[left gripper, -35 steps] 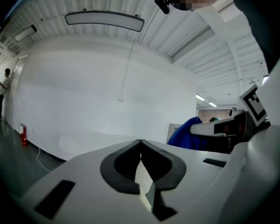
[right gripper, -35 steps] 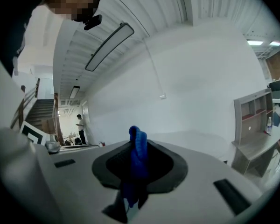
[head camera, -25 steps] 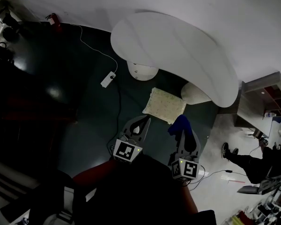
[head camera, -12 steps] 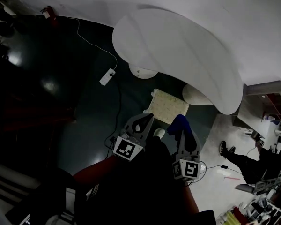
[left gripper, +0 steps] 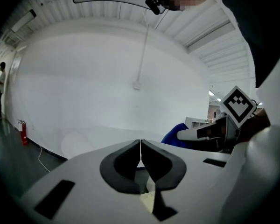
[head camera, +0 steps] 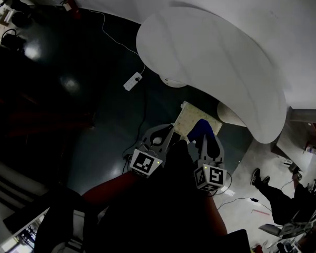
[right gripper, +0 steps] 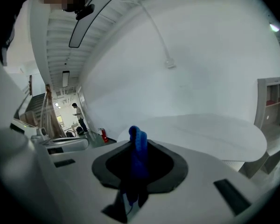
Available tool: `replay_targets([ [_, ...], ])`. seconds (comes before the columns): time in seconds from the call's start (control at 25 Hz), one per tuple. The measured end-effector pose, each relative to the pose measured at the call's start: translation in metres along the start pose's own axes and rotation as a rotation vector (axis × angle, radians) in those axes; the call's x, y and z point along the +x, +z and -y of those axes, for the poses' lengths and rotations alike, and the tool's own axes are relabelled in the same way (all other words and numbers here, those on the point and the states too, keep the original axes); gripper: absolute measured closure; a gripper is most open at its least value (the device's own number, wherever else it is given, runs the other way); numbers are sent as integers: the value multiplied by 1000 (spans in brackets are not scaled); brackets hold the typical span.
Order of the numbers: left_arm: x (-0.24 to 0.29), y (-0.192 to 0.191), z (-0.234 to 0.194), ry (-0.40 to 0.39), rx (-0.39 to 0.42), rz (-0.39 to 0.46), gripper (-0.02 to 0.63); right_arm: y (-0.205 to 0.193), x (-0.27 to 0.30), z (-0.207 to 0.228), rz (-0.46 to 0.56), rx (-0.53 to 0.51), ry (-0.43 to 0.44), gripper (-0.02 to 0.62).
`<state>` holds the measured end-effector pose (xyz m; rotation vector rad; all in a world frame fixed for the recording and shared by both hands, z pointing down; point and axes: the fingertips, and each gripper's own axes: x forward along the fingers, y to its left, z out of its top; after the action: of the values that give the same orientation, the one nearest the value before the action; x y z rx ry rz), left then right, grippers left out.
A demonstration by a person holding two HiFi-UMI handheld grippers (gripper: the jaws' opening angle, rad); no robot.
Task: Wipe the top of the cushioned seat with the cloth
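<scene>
Jaws of right gripper (right gripper: 139,154) clamping cloth (right gripper: 138,137)

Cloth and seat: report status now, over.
Left gripper shut, empty. Right gripper shut on blue cloth. Cloth hangs over cushioned seat near edge, contact unclear. White table close beside seat; nothing seen between.

The blue cloth (right gripper: 139,146) looked soft and matt; the floor (head camera: 63,83) was dark and glossy, the white counter (head camera: 210,57) smooth and matt, the seat (head camera: 187,118) pale fabric.
</scene>
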<state>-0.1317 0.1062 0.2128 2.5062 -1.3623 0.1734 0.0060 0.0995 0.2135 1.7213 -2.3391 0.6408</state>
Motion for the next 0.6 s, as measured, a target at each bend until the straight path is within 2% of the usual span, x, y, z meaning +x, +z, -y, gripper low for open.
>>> replay_targets([
  [0.2, 29, 2, 24, -54, -50, 32, 589, -18, 34, 25, -51, 50, 64, 508],
  [0.36, 47, -26, 12, 14, -57, -21, 589, -41, 60, 27, -116, 76, 106, 508],
  [0.48, 55, -52, -4, 38, -48, -52, 589, -58, 79, 27, -120, 56, 104, 508],
  [0.6, 58, -77, -24, 23, -33, -103, 589, -91, 97, 25, -183, 48, 53, 508],
])
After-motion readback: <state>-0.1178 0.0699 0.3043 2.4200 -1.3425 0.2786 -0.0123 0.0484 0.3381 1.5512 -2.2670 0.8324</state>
